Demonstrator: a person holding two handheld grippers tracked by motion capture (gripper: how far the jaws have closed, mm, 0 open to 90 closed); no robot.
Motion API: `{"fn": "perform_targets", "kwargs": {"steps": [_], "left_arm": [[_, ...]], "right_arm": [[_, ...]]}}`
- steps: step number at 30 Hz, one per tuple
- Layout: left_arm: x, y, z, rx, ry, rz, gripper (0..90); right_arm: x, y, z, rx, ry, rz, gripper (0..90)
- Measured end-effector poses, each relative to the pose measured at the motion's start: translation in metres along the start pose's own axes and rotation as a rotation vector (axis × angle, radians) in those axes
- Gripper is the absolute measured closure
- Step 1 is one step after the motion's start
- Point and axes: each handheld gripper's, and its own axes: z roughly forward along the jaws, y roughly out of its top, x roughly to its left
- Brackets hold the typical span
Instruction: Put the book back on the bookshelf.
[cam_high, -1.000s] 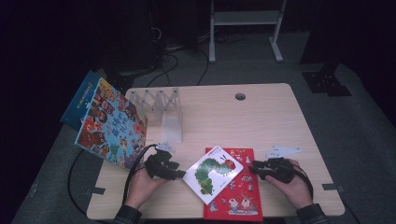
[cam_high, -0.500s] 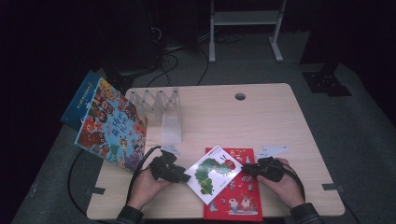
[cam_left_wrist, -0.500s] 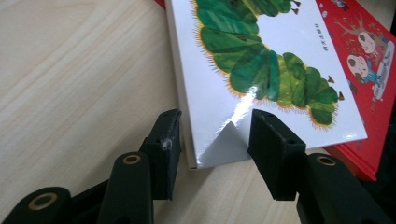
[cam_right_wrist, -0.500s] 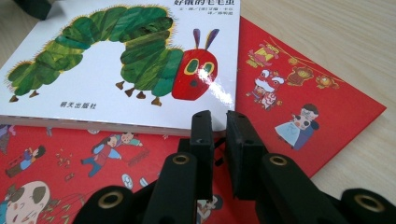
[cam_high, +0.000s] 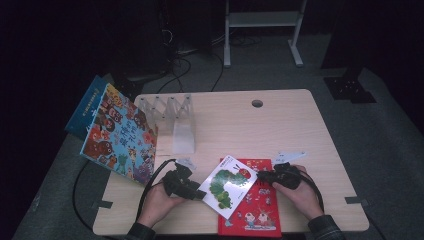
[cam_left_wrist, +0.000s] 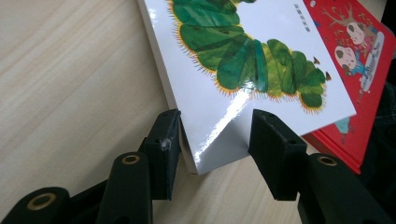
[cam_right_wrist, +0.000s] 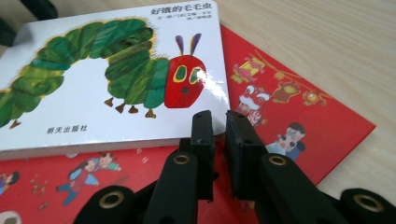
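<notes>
A: Right gripper view: my right gripper (cam_right_wrist: 217, 122) has just been closing; its jaws stand nearly together, nothing between them, tips at the caterpillar book (cam_right_wrist: 107, 79) edge.

B: And the left gripper (cam_left_wrist: 215, 135)?

A: Half-open, straddling that book's corner atop the red book (cam_high: 252, 207); lifting looks next.

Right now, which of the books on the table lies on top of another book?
The white caterpillar book. It rests tilted across the red book, which lies flat on the table, while the monster book stands leaning at the left by the clear rack.
</notes>
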Motion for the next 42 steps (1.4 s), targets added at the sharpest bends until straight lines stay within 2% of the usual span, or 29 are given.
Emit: {"fn": "perform_targets", "kwargs": {"steps": [6, 10, 12, 15, 19, 21, 28, 40, 42], "left_arm": [[-0.003, -0.002, 0.000, 0.005, -0.006, -0.004, 49.5], [-0.003, -0.002, 0.001, 0.006, 0.006, 0.001, 42.7], [-0.002, -0.003, 0.000, -0.005, 0.015, -0.001, 38.4], [-0.001, -0.003, 0.000, -0.014, 0.029, -0.006, 30.9], [0.000, -0.003, 0.002, -0.025, 0.048, -0.011, 20.5], [-0.001, -0.002, 0.003, -0.029, 0.053, -0.014, 18.2], [0.002, -0.003, 0.010, -0.003, 0.054, -0.018, 11.7], [0.001, -0.003, 0.014, 0.008, 0.027, -0.028, 10.7], [0.001, -0.003, 0.015, 0.007, 0.022, -0.030, 10.7]], "right_arm": [[-0.004, 0.006, 0.007, -0.002, -0.001, 0.007, 80.9], [-0.005, 0.009, 0.008, -0.008, -0.001, 0.006, 78.1], [-0.006, 0.010, 0.005, -0.043, 0.017, 0.022, 66.4], [-0.006, 0.010, 0.005, -0.059, 0.040, 0.032, 52.4], [-0.003, 0.009, 0.015, -0.043, 0.076, 0.032, 41.6], [0.000, 0.009, 0.019, -0.036, 0.095, 0.034, 38.1], [0.003, 0.009, 0.021, -0.035, 0.102, 0.003, 35.9], [0.022, 0.006, 0.021, -0.013, 0.138, -0.035, 35.8], [0.024, 0.004, 0.021, -0.024, 0.140, -0.034, 35.8]]}}
